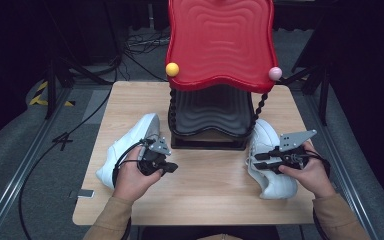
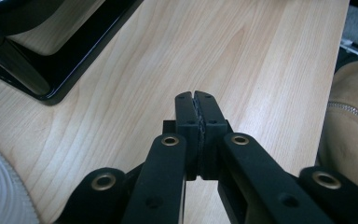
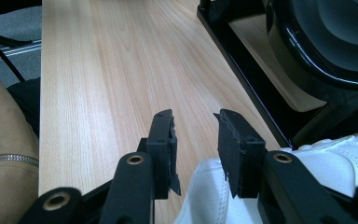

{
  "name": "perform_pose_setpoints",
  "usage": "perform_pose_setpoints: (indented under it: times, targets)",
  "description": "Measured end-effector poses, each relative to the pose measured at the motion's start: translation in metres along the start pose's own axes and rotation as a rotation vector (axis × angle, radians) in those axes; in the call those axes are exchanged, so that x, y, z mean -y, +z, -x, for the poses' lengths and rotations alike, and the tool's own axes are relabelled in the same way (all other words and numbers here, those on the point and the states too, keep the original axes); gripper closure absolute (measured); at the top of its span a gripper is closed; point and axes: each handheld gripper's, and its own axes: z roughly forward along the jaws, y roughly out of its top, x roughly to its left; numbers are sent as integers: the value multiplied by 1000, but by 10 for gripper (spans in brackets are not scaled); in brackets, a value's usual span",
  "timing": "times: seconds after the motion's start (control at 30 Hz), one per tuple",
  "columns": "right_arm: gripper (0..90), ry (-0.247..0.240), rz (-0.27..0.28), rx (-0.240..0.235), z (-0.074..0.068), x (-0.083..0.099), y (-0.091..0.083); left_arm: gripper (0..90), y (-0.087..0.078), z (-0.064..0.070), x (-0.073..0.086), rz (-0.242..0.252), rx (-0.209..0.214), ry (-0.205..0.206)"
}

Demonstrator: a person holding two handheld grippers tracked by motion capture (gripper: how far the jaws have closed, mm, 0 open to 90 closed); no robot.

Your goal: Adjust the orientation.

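Scene: a person is sitting at a wooden table (image 1: 200, 190), holding a gripper in each hand, with a white shoe lying on either side of a two-tier stand (image 1: 215, 90).
Left shoe (image 1: 130, 147): white, smooth-looking low sneaker, lying at an angle with its toe pointing toward the table's near-left edge and its heel up beside the stand's base.
Right shoe (image 1: 270, 162): matching white sneaker with a pale sole, lying lengthwise by the table's right side, heel end near the stand; stitched seams are showing in the right gripper view (image 3: 214, 196).
Left gripper (image 1: 169, 167): hanging over bare wood just right of the left shoe, its jaws pressed together with nothing between them (image 2: 196, 116).
Right gripper (image 1: 257, 160): hovering over the right shoe's inner edge, jaws standing apart above the white upper (image 3: 196, 135), holding nothing.
Stand: glossy red wavy top tier, black wavy lower tier, twisted black posts, black base.
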Motion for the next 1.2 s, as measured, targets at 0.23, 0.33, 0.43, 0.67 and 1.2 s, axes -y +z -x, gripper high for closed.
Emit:
perform_pose_setpoints:
  times: [0.23,0.33,0.43,0.67,1.2]
  targets:
    - [670,1,-2,-2,-1,0,-1,900,-6,-1,2,-1,17,23]
    - [671,0,-5,-1,-1,0,-1,900,-13,-4,5,0,15,27]
    - [670,-3,-6,-2,0,1,-2,900,-22,-6,9,11,4,18]
    - [670,-2,-8,1,0,1,-1,900,-41,-14,22,29,-23,-11]
    - [668,3,-15,-10,1,3,0,900,-64,-28,45,34,-107,-97]
